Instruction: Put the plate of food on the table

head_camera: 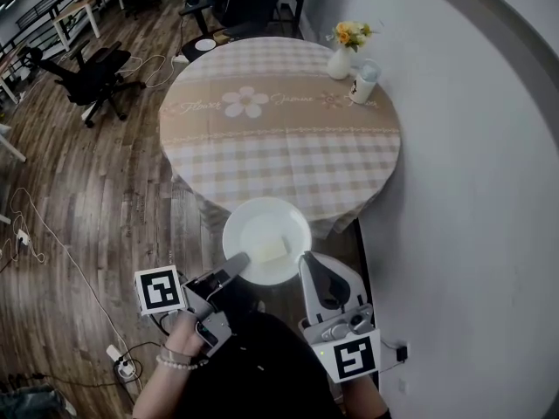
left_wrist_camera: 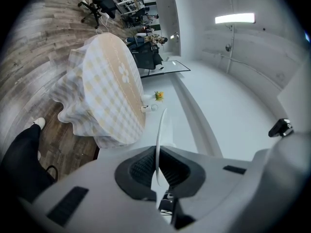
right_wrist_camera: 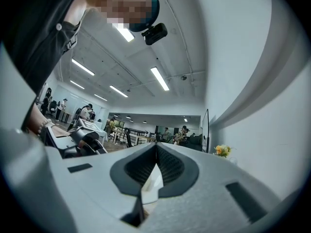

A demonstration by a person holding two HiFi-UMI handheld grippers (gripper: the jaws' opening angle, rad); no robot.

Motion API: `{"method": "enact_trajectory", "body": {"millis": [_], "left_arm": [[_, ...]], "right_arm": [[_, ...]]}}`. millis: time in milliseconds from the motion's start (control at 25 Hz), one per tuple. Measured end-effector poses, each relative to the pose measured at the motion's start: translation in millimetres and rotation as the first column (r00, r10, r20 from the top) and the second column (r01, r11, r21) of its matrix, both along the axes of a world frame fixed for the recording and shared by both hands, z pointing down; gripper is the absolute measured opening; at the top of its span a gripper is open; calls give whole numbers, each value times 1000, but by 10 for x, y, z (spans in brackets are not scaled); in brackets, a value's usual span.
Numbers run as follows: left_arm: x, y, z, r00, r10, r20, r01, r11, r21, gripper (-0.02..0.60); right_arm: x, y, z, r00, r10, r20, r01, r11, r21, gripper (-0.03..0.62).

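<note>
Plate clamped in left tool, right tool, tablecloth printed "Flower"

Bright overhead strip lighting, fisheye-warped edges.

Grey left gripper, pearl bracelet, black top

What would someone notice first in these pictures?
A white plate with a pale block of food, held by the left gripper and right gripper, hangs at the near edge of the round checked table. A vase of yellow flowers stands at its far right.
</note>
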State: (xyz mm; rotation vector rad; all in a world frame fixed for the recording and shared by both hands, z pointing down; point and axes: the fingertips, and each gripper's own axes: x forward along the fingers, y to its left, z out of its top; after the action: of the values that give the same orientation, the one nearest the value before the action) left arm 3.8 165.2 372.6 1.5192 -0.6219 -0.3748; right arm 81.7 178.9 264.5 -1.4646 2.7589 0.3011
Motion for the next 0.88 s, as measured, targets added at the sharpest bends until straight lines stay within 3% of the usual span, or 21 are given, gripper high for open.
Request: {"method": "enact_trajectory", "body": {"millis": [400,880], "left_arm": [[-37,-448,11,999,27,-21,-27,1000,-8,8],[-290,-1427,33,998,56,-12,-56,998,-2,8]], "right_arm": [[-62,-447,16,1000,30,-10,-30,999,-12,0],[-151,-1345,183,997,75,-36,-77,995,-64,0]]}}
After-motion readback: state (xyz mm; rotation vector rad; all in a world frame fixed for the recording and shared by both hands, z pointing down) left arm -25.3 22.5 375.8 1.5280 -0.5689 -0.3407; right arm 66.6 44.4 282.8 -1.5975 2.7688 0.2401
